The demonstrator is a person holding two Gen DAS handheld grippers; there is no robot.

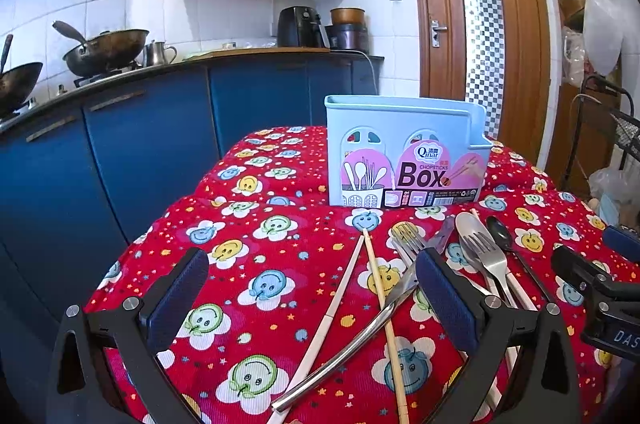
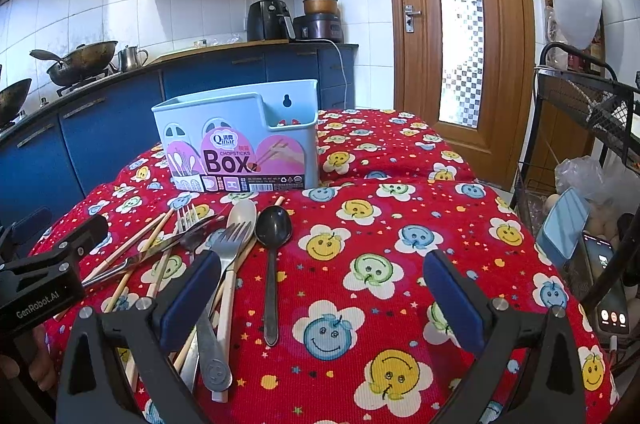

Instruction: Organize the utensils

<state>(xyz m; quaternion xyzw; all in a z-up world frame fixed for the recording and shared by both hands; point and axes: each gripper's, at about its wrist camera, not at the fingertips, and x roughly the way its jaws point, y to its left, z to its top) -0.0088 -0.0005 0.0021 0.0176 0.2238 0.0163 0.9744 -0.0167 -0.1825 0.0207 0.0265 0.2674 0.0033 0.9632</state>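
A pale blue plastic chopsticks box [image 1: 406, 152] with a pink label stands upright at the far side of the counter [image 2: 460, 224], which is draped in a red cloth printed with smiley flowers. Near it lies a loose heap of utensils: a steel fork [image 2: 224, 264], a black spoon [image 2: 273, 236], a cream plastic spoon [image 2: 240, 220], a steel knife [image 1: 348, 340] and wooden chopsticks [image 1: 386, 316].

The left tongs [image 1: 312, 296] hang wide open and empty over the heap's left part, the knife and two chopsticks between the tips. The right tongs [image 2: 320, 288] are equally wide open and empty, with the black spoon between the tips and the fork under the left tip.
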